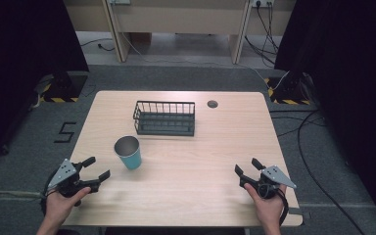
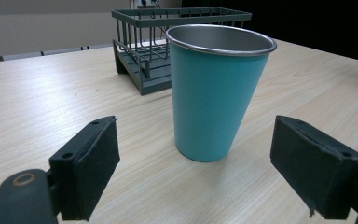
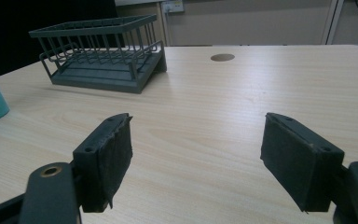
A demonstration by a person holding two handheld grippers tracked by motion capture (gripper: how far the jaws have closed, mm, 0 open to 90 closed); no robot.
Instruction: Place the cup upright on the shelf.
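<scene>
A teal metal cup (image 1: 129, 152) stands upright on the wooden table (image 1: 200, 166), left of centre. In the left gripper view the cup (image 2: 214, 93) rises just beyond my open jaws, apart from both pads. My left gripper (image 1: 97, 168) rests at the table's front left, open and empty, a short way left of the cup. At the front right my right gripper (image 1: 248, 166) is open too, with nothing between its jaws. A dark wire basket (image 1: 165, 118) sits behind the cup; the basket (image 3: 102, 51) is empty in the right gripper view.
A small round grommet hole (image 1: 212, 104) lies in the table right of the basket. Cables (image 1: 318, 147) run over the floor to the right. A wooden desk frame (image 1: 176, 24) stands beyond the table's far edge.
</scene>
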